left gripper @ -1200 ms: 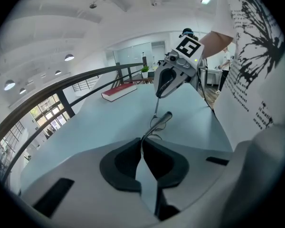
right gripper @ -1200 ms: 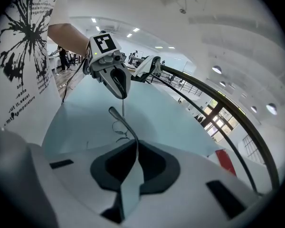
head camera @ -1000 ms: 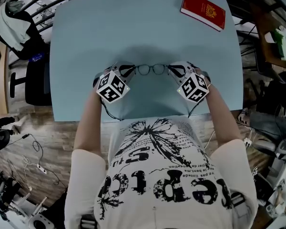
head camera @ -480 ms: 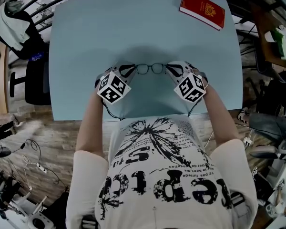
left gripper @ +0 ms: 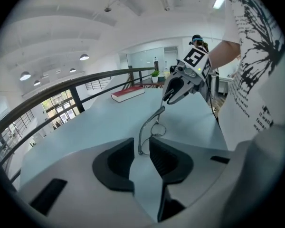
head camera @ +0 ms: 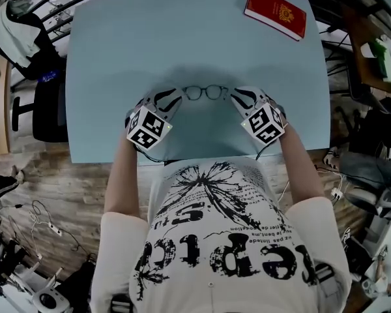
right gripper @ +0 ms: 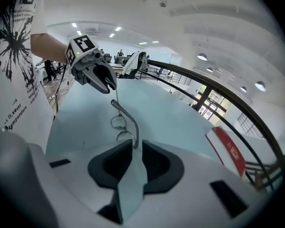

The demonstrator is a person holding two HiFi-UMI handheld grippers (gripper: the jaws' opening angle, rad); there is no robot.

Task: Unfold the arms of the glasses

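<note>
The glasses lie on the tabletop near its front edge, strung between the two tools. The left tool is closed to a narrow slot on one arm tip, and the right tool does the same on the other (only their own cameras show this; from above the jaws are too small to judge). A red book with a gold crest lies at the far right corner, its lettering too small to read. The person's shirt carries bold black print.
</note>
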